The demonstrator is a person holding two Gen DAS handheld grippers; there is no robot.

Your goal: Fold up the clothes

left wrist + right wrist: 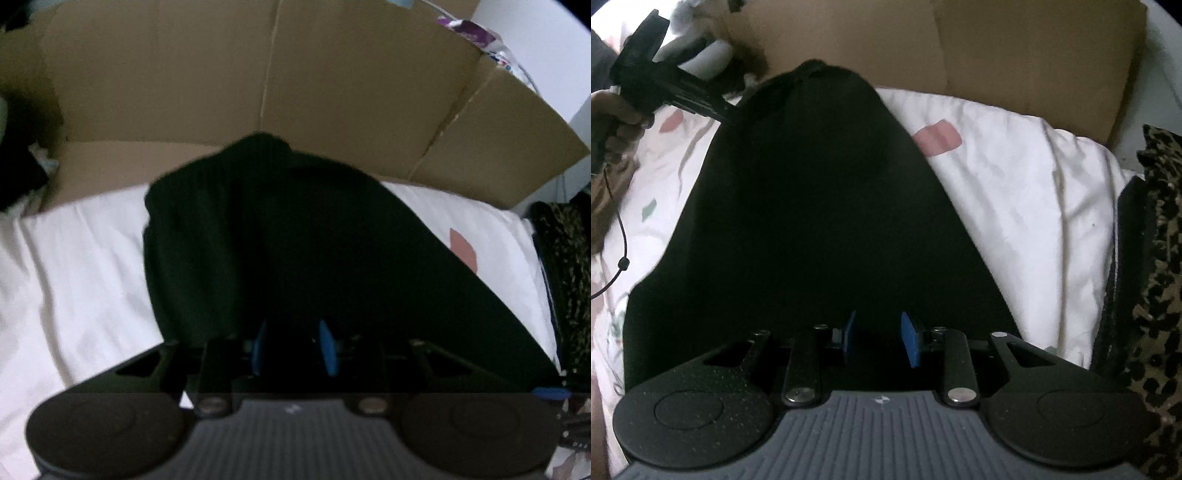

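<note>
Your left tongs [295,347] and right tongs [879,338] each have blue pads set apart, with the dark garment [820,221] filling the gap; whether either pinches it, you cannot tell. The garment lies on the white sheet [1015,192], its far end against the cardboard [332,92].

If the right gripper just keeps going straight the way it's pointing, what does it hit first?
Probably the black garment: it fills the view directly ahead of the right gripper, whose blue pads stand apart with dark cloth between them. Whether it already touches is unclear. The cardboard lies beyond.
</note>
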